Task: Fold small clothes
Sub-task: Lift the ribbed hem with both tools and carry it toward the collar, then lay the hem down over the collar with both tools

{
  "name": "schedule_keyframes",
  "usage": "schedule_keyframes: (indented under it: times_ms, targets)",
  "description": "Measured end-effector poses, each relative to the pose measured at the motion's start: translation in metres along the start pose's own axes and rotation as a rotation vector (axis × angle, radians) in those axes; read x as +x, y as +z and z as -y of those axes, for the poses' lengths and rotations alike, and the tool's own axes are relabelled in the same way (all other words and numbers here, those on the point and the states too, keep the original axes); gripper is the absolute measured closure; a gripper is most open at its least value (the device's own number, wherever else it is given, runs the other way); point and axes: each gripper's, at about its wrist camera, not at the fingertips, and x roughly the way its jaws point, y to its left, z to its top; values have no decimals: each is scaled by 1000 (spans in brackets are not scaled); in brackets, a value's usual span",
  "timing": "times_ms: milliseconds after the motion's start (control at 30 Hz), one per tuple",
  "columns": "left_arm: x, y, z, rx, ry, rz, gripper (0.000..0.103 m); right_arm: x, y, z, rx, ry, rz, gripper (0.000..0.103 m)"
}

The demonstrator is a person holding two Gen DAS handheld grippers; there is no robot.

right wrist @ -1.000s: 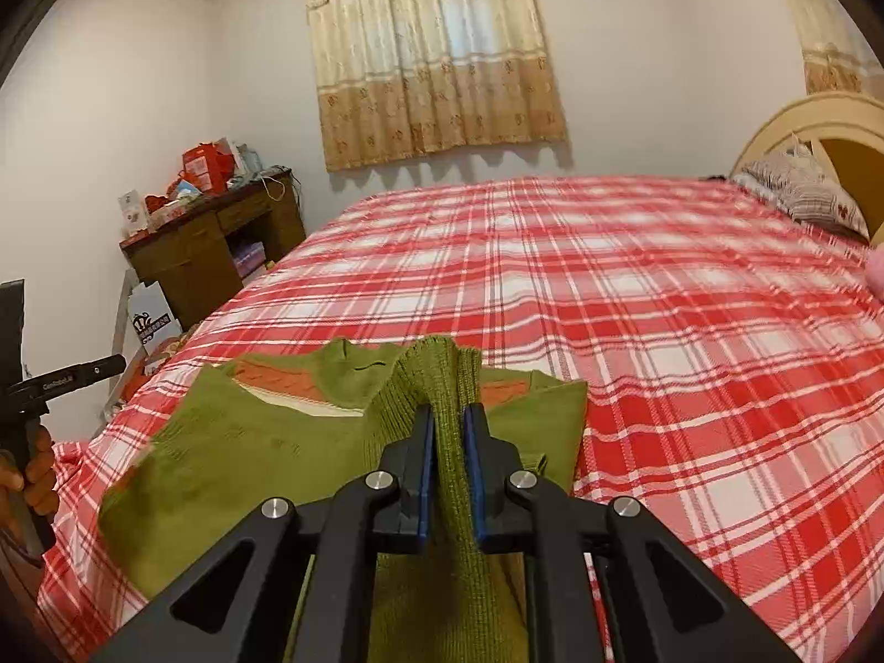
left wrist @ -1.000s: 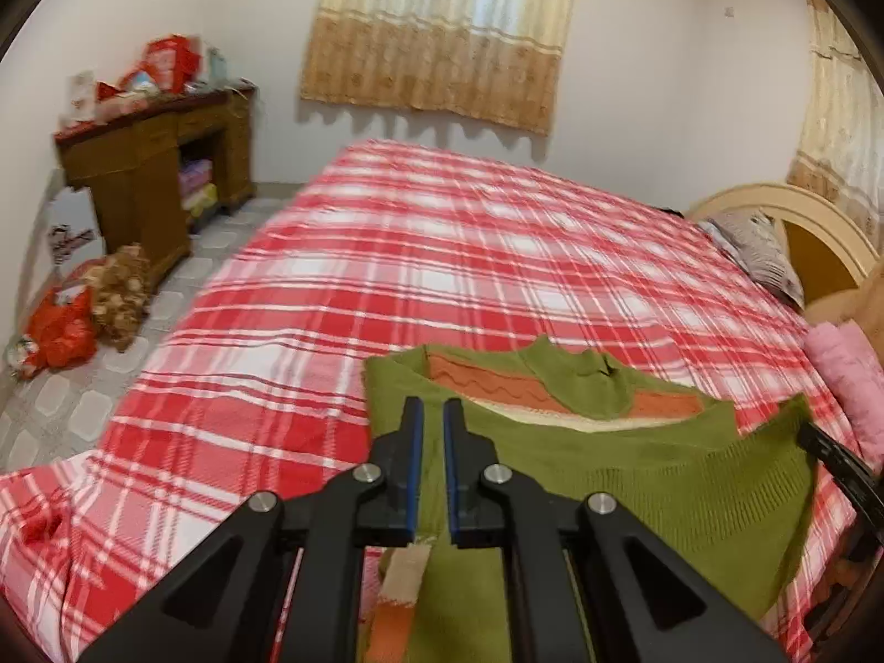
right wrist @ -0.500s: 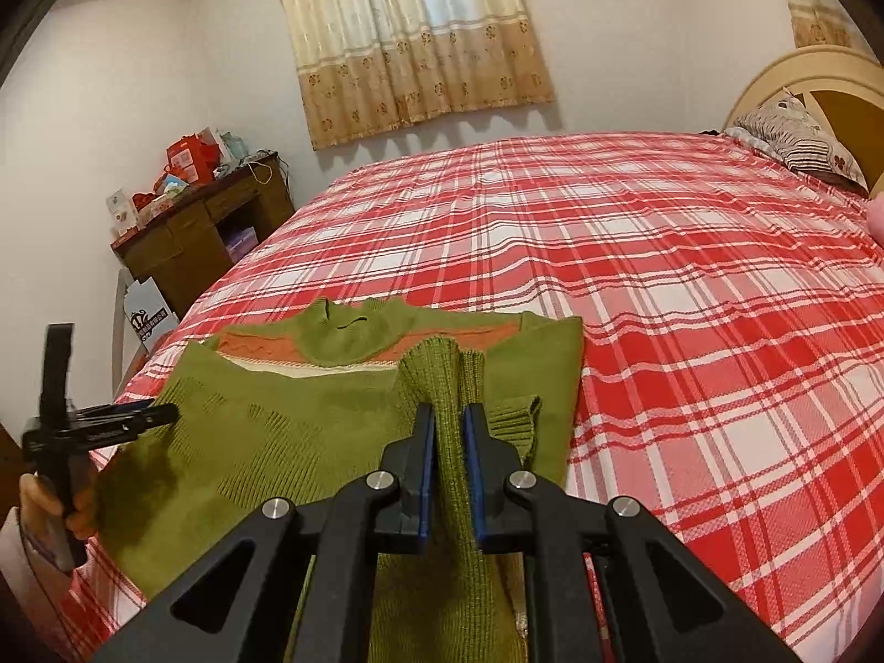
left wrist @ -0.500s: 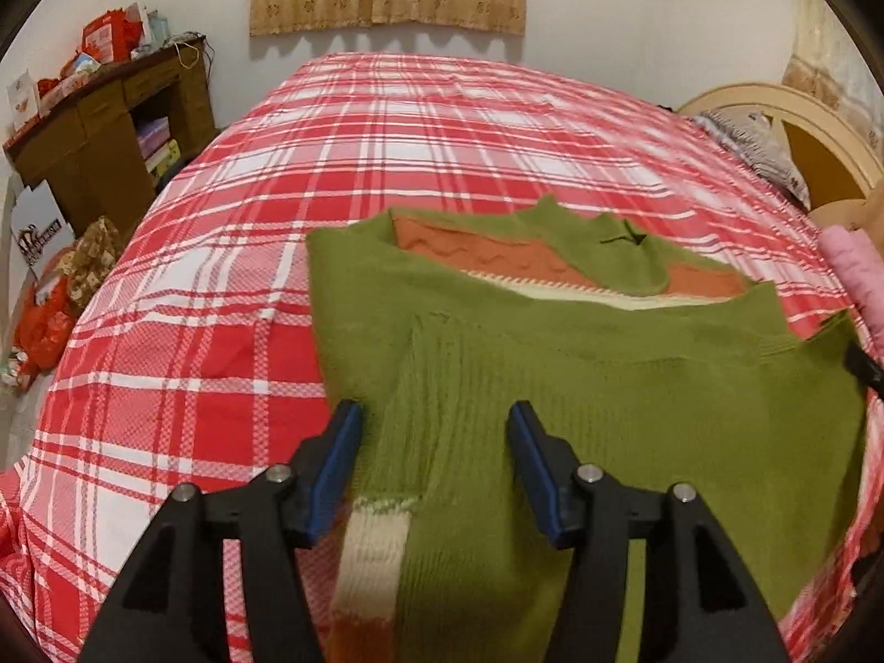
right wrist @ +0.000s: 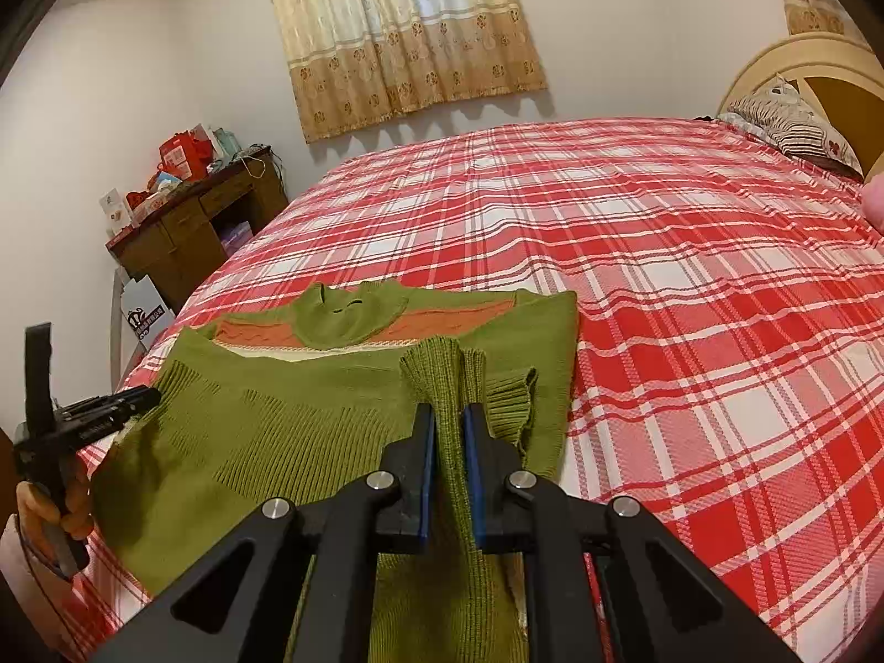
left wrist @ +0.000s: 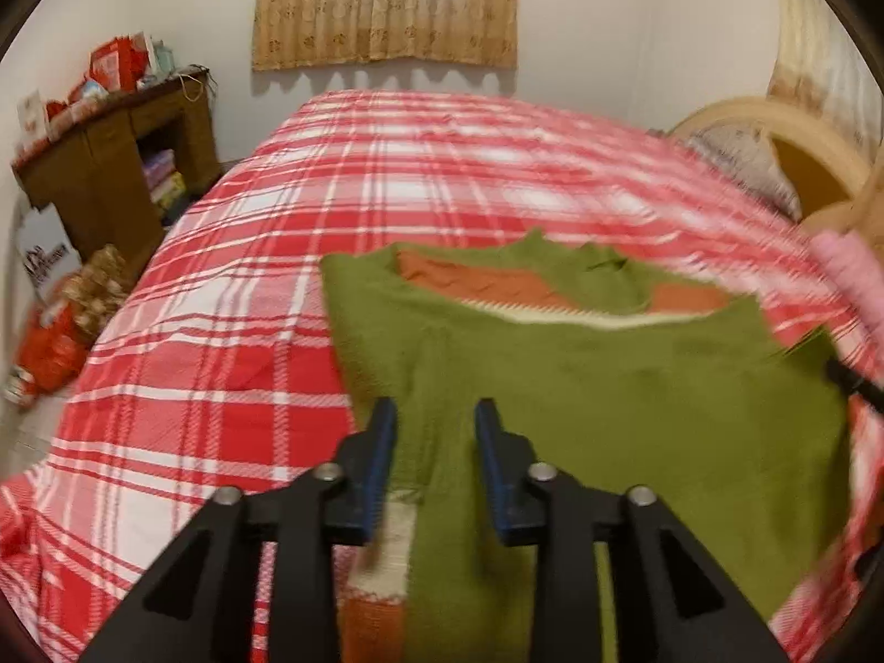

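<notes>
From the left wrist camera, a green sweater (left wrist: 608, 387) with an orange and cream band near its collar lies spread on the red plaid bedspread (left wrist: 248, 287), toward the near edge of the bed. The left gripper (left wrist: 433, 420) hangs over the sweater's left part, its jaws apart and closing, with a strip of the knit lying between them but no pad pressing on it. A wooden desk (left wrist: 105, 166) piled with red boxes stands by the far wall, under a beige curtain (left wrist: 387, 5). From the right wrist camera, the right gripper (right wrist: 448, 431) is clamped tight on a ribbed green fold of the sweater (right wrist: 265, 431), which stands up between its blue pads. At the left edge a hand (right wrist: 50, 508) holds the other gripper beside the sweater's hem. A patterned pillow (right wrist: 795, 121) rests against the headboard (right wrist: 817, 61).
</notes>
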Motion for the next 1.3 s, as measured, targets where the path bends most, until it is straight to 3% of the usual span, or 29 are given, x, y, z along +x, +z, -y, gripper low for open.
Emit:
schedule_keyframes:
  times_ms: [133,333,433,467,733,867,933,1000,1133,1167,1200,1233,1267,1300]
  targets:
    - [6,6,9,37,-8,5,61,0,0,0,5,1,-1,93]
    - [34,-2,17,57,51,-91,63,2,-3,2,9,-4,-11,93]
    - [32,-6,21,74,80,-85,94,4,-5,3,13,-10,-20,93]
    - [29,-6,23,77,81,-83,95,4,-4,4,16,-11,-23,93]
    - [-5,20,16,10,35,7,97,-13,19,-10,-23,6,32,93]
    - [2,47,14,-11,82,39,101,-8,47,-11,-24,2,76,97]
    - [6,56,12,-9,115,58,101,4,65,-9,-34,-9,66,97]
    - [11,65,9,-16,103,52,101,11,72,-4,-15,4,47,97]
    - [14,55,12,69,48,24,97,9,61,8,16,70,24,97]
    - [14,50,14,89,32,10,90,9,56,9,17,74,20,95]
    - [13,45,14,100,23,-3,83,10,48,11,18,81,8,85]
    - [15,38,14,105,22,-18,65,14,37,14,18,80,-21,74]
    - [16,35,14,107,27,-23,47,17,29,16,18,68,-41,46]
    - [17,28,13,110,35,-26,43,20,21,16,18,58,-51,30]
